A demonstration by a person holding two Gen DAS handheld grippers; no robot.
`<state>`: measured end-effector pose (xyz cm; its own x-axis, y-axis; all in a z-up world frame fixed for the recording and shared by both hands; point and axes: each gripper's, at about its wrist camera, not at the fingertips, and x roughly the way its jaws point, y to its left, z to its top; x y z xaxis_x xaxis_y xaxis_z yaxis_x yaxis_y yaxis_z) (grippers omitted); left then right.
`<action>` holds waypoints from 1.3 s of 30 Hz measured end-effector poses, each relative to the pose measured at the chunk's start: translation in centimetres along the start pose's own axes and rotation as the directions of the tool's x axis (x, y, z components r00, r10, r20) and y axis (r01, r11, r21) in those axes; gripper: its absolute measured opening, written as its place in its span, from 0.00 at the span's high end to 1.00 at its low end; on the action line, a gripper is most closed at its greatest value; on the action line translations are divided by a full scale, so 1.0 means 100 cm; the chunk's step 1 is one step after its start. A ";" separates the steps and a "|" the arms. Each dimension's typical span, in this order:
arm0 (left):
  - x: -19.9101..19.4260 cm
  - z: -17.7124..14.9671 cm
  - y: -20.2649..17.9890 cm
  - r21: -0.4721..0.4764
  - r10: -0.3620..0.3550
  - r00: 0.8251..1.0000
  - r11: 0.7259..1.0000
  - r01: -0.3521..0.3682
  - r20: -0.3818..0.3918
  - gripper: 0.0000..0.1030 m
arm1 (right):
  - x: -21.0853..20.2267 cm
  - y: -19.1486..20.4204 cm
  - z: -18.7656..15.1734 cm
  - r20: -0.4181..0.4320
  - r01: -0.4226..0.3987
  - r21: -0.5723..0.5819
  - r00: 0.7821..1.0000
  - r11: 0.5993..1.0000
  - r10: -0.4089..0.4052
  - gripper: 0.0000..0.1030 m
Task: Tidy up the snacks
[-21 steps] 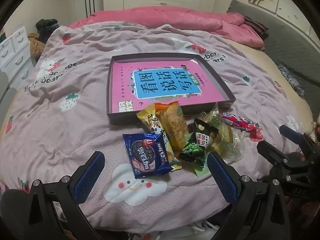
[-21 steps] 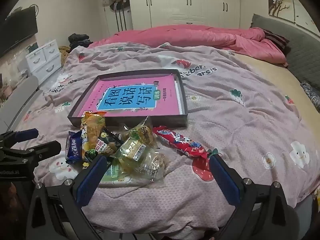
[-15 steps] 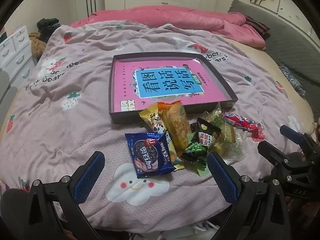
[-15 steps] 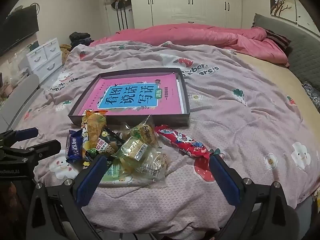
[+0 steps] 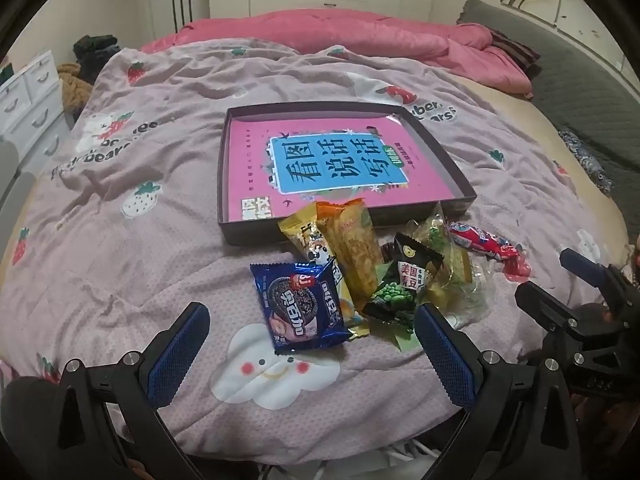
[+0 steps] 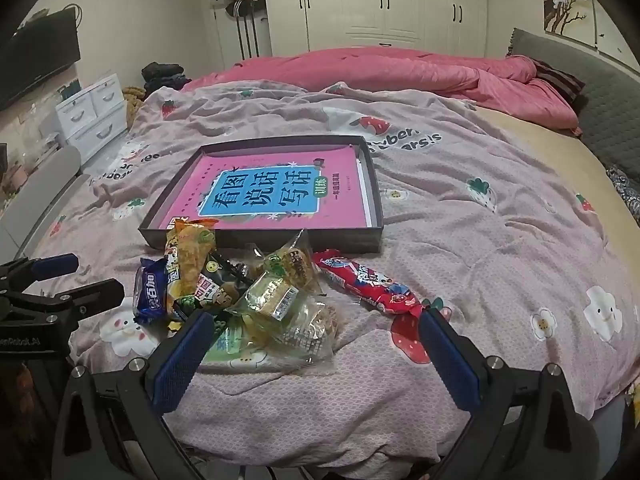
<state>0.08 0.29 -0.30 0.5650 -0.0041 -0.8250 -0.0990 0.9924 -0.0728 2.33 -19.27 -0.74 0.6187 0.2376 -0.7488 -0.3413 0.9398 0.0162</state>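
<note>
A: At the lower left of the left wrist view, the left gripper (image 5: 308,354) hangs with its blue pads spread wide and nothing between them. Just beyond it lies the blue Oreo pack (image 5: 301,307) on the strawberry-print blanket (image 5: 120,272).

B: And next to that pack?

A: Moving right, an orange snack bag (image 5: 352,248) leans on the front wall of the shallow dark tray (image 5: 248,236), overlapping a yellow packet (image 5: 304,236). Then a black green-pea packet (image 5: 404,280), some clear-wrapped pastries (image 5: 456,272), and a red candy bar (image 5: 478,240) furthest right. All of them sit in front of the tray, none inside.

B: What is in the tray?

A: Only a pink book with a blue title panel (image 5: 336,164), filling most of the floor.

B: The other claw?

A: The right gripper (image 6: 316,360) is also fully spread and empty, low in its own view, with the pastries (image 6: 280,304) near its left pad and the candy bar (image 6: 368,284) near its right.

B: Has anything changed in the last moment?

A: Barely. The snack pile sits slightly lower and nearer in both views than a moment ago, so both grippers have eased a little forward. No snack has moved.

B: So for the task?

A: I judge the sorting has not begun; this looks like the approach to a first pick.
</note>
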 end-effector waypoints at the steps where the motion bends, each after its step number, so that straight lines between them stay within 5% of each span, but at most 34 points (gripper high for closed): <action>1: 0.001 0.000 0.000 0.000 -0.001 1.000 1.000 0.001 -0.002 0.02 | 0.000 0.000 0.000 0.000 0.000 0.000 1.000 1.000 0.000 0.00; 39: -0.008 -0.005 -0.011 0.034 -0.052 0.999 0.998 0.051 0.010 0.02 | -0.007 0.003 0.001 0.023 0.004 -0.017 1.000 1.000 -0.004 0.00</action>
<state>-0.62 -0.85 0.17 0.5772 -0.0543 -0.8148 -0.0420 0.9945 -0.0960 1.86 -19.14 -0.13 0.6359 0.2393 -0.7338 -0.3506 0.9365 0.0016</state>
